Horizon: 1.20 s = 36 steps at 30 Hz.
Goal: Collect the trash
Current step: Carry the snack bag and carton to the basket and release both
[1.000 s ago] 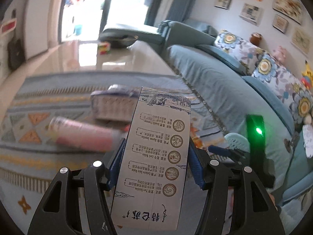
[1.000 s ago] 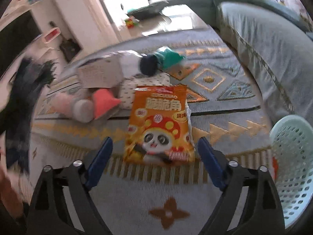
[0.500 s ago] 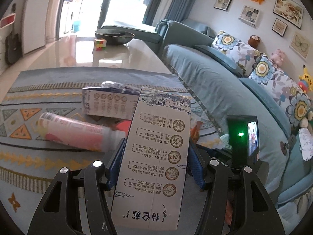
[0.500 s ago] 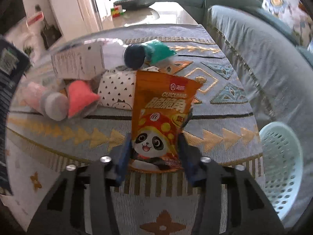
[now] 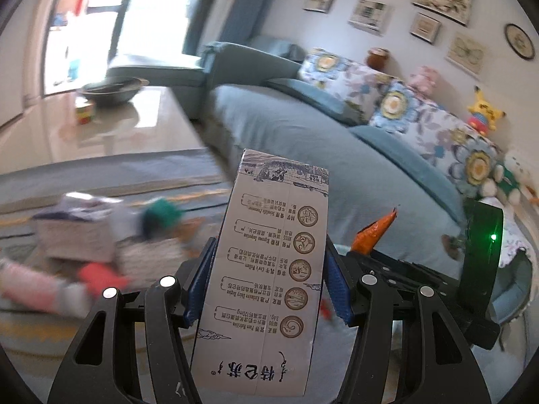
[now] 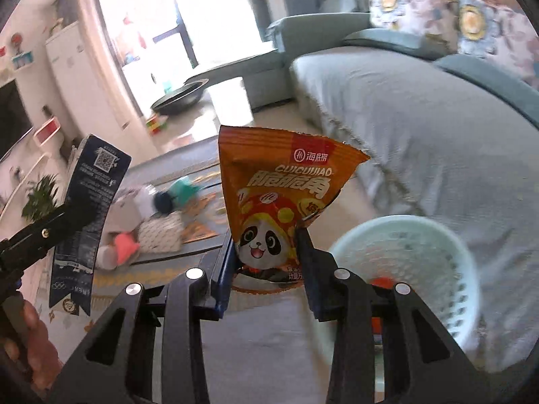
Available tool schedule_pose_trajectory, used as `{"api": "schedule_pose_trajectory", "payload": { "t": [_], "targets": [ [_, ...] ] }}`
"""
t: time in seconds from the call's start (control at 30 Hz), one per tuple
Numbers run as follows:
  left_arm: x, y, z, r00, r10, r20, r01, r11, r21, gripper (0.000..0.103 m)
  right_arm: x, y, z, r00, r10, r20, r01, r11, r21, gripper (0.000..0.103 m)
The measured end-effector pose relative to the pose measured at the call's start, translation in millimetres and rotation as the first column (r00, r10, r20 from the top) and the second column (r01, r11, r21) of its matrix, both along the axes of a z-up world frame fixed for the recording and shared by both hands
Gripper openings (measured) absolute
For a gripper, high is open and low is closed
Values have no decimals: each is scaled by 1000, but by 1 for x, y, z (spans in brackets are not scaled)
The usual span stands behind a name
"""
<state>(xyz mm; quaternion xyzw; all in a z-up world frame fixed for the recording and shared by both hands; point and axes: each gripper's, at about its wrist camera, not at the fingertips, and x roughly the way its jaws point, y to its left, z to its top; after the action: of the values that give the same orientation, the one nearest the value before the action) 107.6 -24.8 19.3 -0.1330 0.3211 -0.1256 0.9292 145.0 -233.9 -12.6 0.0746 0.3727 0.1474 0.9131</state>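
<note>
- While both hands are carrying trash toward the pale green basket, the step in hand is looking like the haul from the pile to the drop.
- The right tool is gripping the orange snack bag by its lower end; its jaws have just been closing, with the bag between them, and the bag is now standing up crumpled above the pads.
- That bag is hanging just beside the basket, on its window side, and not yet over the rim.
- The left tool is clamped on the tall milk carton, blue pads pressing both long sides, carton pointing away from the camera.
- Seen from the right wrist, the carton is sitting farther from the basket than the bag, well off to the window side.
- Something red is already lying inside the basket; what it is cannot be told.
- More trash is lying on the patterned rug, well apart from the basket: a box, a pink bottle, a spotted packet, all blurred.
- Next, as I judge it, the right tool needs bringing over the basket's opening before its jaws are let apart, since the light bag could drift past the rim.
- After that the carton is calling for the same move.
</note>
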Motion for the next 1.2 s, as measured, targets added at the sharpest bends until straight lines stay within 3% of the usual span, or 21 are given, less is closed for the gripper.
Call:
{"api": "schedule_pose_trajectory", "payload": {
  "t": [0.17, 0.37, 0.6, 0.67, 0.73, 0.87, 1.03, 1.2],
  "targets": [
    [36, -46, -11, 992, -109, -62, 103, 990, -93, 57, 6, -56, -16, 990, -126, -64, 124, 992, -30, 33],
    [72, -97, -43, 975, -164, -149, 150, 983, -105, 57, 12, -107, -64, 943, -240, -232, 231, 971, -67, 35],
    [91, -139, -79, 950, -214, -228, 212, 977, -33, 57, 20, -119, -100, 913, -262, -313, 238, 964, -115, 44],
    [93, -147, -84, 944, -226, -242, 231, 973, -10, 64, 23, -118, -105, 910, -260, -322, 232, 965, -122, 47],
    [94, -154, -88, 940, -240, -241, 248, 969, 2, 77, 25, -117, -110, 907, -258, -332, 225, 965, -133, 55],
    [97, -160, -98, 926, -253, -281, 273, 961, 34, 78, 29, -124, -120, 898, -249, -363, 219, 968, -122, 66],
    [78, -139, -75, 935, -248, -254, 268, 962, 48, 78, 20, -137, -112, 902, -247, -355, 234, 969, -81, 72],
    [31, -100, -20, 962, -195, -193, 201, 980, 14, 78, 1, -133, -71, 931, -217, -292, 220, 975, -25, 75]
  ]
}}
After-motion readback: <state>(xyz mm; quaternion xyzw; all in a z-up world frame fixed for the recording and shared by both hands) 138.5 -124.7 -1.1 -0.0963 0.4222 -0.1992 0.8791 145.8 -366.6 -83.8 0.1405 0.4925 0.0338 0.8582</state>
